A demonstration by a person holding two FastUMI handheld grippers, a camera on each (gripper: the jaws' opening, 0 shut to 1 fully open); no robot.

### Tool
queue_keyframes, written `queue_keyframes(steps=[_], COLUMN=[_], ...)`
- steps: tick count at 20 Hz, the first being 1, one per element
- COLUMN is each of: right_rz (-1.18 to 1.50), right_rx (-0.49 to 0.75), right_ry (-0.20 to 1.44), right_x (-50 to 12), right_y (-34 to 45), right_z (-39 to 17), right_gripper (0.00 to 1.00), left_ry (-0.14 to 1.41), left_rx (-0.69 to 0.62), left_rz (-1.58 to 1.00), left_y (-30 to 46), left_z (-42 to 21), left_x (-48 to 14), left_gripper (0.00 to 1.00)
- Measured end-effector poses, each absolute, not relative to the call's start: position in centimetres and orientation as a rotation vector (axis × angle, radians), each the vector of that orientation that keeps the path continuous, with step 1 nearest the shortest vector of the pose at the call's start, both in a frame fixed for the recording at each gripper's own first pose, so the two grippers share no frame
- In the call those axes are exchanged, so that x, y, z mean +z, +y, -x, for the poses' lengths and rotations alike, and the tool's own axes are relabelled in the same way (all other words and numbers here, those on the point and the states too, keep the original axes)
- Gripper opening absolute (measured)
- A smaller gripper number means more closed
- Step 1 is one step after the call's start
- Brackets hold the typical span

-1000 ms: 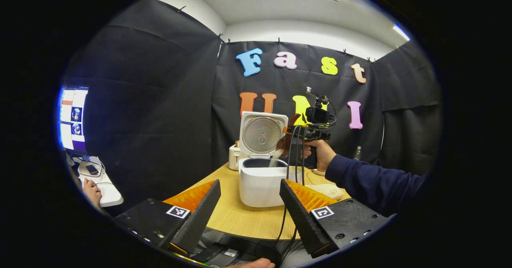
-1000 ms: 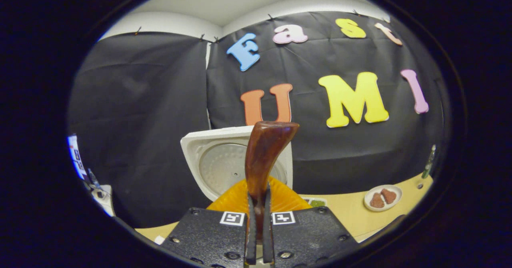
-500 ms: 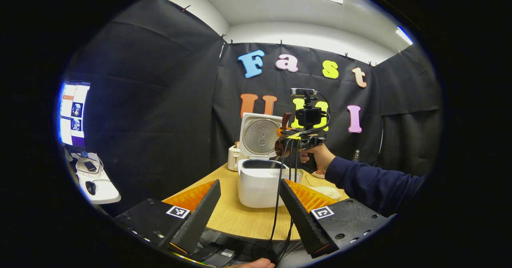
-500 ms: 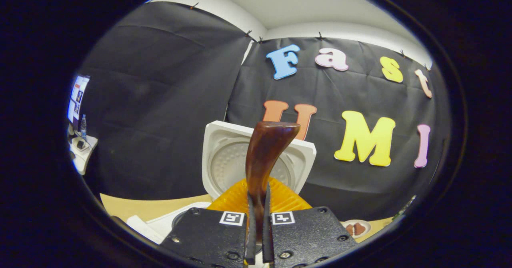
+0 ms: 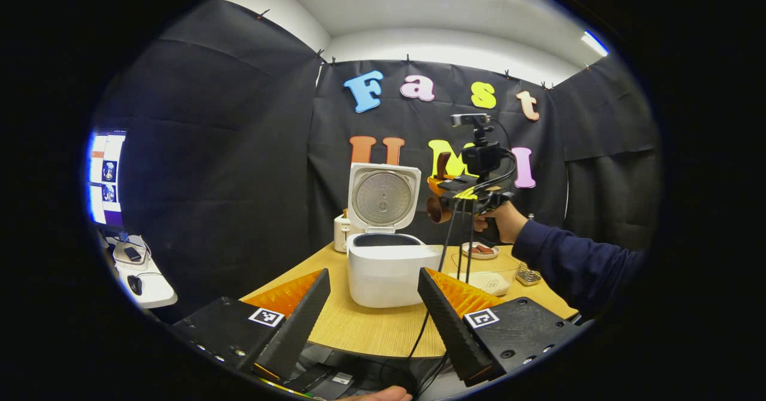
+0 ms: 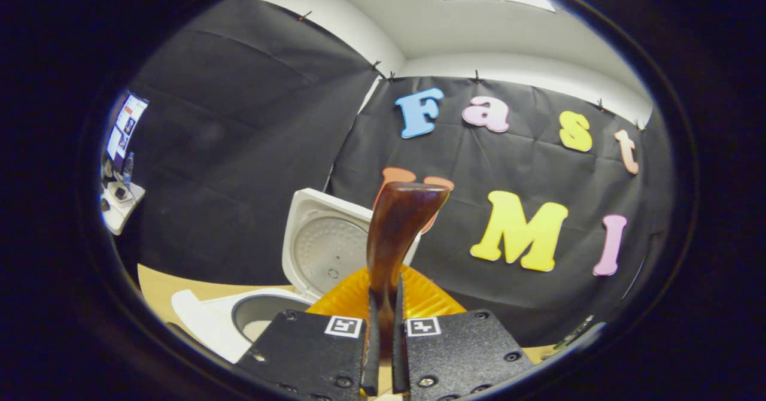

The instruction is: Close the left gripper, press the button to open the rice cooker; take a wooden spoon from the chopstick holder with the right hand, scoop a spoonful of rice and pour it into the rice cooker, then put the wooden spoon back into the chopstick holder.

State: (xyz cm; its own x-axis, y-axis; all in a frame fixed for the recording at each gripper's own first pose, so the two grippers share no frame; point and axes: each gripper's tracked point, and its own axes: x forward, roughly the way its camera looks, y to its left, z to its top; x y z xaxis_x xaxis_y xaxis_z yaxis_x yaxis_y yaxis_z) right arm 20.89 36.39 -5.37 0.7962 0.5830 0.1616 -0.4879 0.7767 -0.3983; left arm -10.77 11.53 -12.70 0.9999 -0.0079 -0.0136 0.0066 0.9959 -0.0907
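Observation:
The white rice cooker stands on the wooden table with its lid up; its pot also appears low in the right gripper view. My right gripper, held by a hand, hovers just right of the lid, above the table. In the right gripper view that gripper is shut on the brown wooden spoon, handle pointing up. The spoon's bowl hangs under the gripper, beside the cooker. My left gripper sits open near the table's front edge, nothing between its fingers.
A clear tub of rice stands right of the cooker, with a small plate of brown pieces behind it and a small wire rack further right. A cream container stands behind the cooker. A monitor and a side desk are far left.
My right gripper has lifted and swung right, away from over the pot. A second ago rice was falling from the spoon into the cooker; now none falls. The left gripper stays open.

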Motion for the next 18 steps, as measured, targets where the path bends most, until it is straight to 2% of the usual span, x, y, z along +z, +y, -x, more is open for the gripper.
queue_keyframes(steps=[7,12,18], right_rz=[0.215,0.159,0.05], right_rx=[0.466,0.385,0.321], right_ry=[-0.274,-0.278,-0.197], right_x=[-2.5,-1.0,-1.1], right_y=[25.0,17.7,10.4], right_z=[-20.6,-20.0,-20.3], right_gripper=[0.14,0.16,0.17], left_ry=[0.016,0.027,0.012], left_rx=[-0.014,-0.001,0.015], left_rz=[0.059,0.055,0.075], left_y=[11.2,9.2,8.4], left_z=[10.3,6.9,4.4], left_x=[-12.5,-11.3,-9.8], left_gripper=[0.94,0.94,0.94])
